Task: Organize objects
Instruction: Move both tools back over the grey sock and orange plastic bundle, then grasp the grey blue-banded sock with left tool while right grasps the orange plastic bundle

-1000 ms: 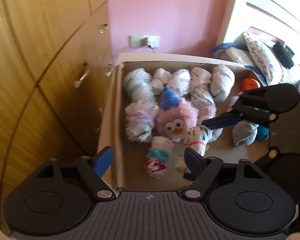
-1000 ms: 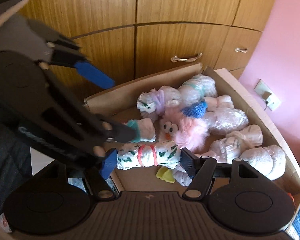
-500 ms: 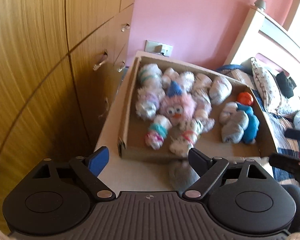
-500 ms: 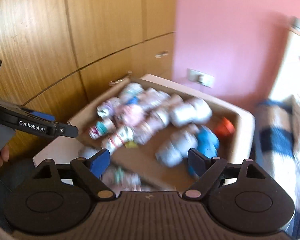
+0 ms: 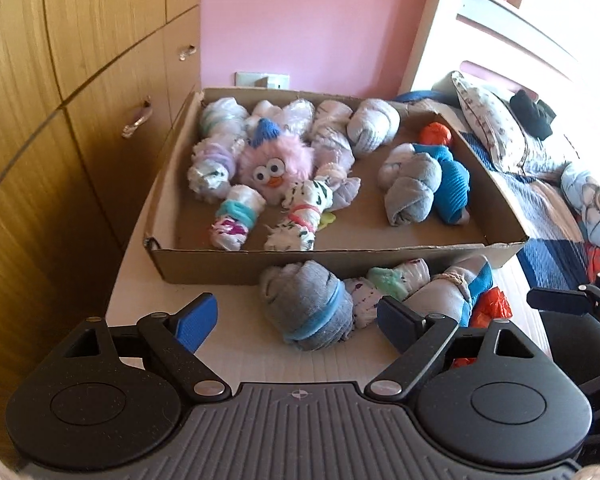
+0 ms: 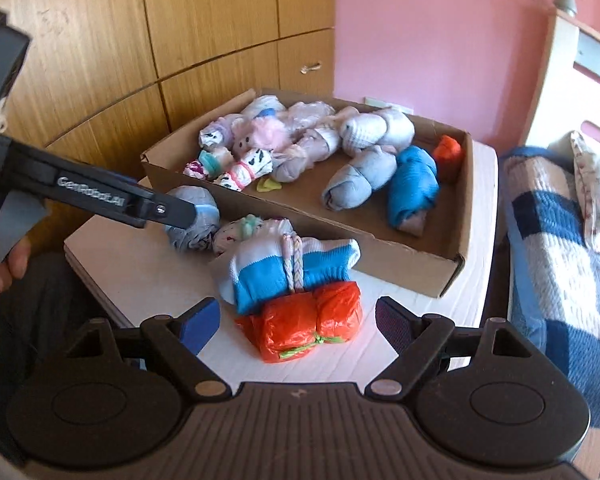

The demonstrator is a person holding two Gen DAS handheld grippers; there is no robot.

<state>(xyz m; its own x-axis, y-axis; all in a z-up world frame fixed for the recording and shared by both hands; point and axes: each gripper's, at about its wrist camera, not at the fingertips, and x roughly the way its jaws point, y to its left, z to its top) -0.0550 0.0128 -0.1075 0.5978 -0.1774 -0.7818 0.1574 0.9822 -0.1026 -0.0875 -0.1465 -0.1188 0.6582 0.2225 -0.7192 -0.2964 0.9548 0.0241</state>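
Cardboard box (image 5: 340, 258) on white table (image 6: 148, 276) holds rolled sock bundles: pale ones round a pink fuzzy toy (image 5: 276, 162) at the wardrobe side, grey roll (image 5: 412, 188) + blue roll (image 6: 414, 184) alongside, orange ball (image 5: 436, 134) in far corner by the bed.

Outside, along box's near wall: grey bundle w/ blue band (image 5: 310, 308), small pale socks (image 5: 400, 278), white-blue bundle (image 6: 292, 268) tied w/ cord, long axis parallel to box wall, and orange bundle (image 6: 308, 326) touching it.

Left gripper (image 5: 296, 320): jaws wide apart, just been opening, grey bundle between them, not pinched. Right gripper (image 6: 296, 320): jaws apart, just been opening, orange bundle between, untouched.

Wardrobe (image 6: 220, 20) behind, bed (image 6: 560, 220) beside table.
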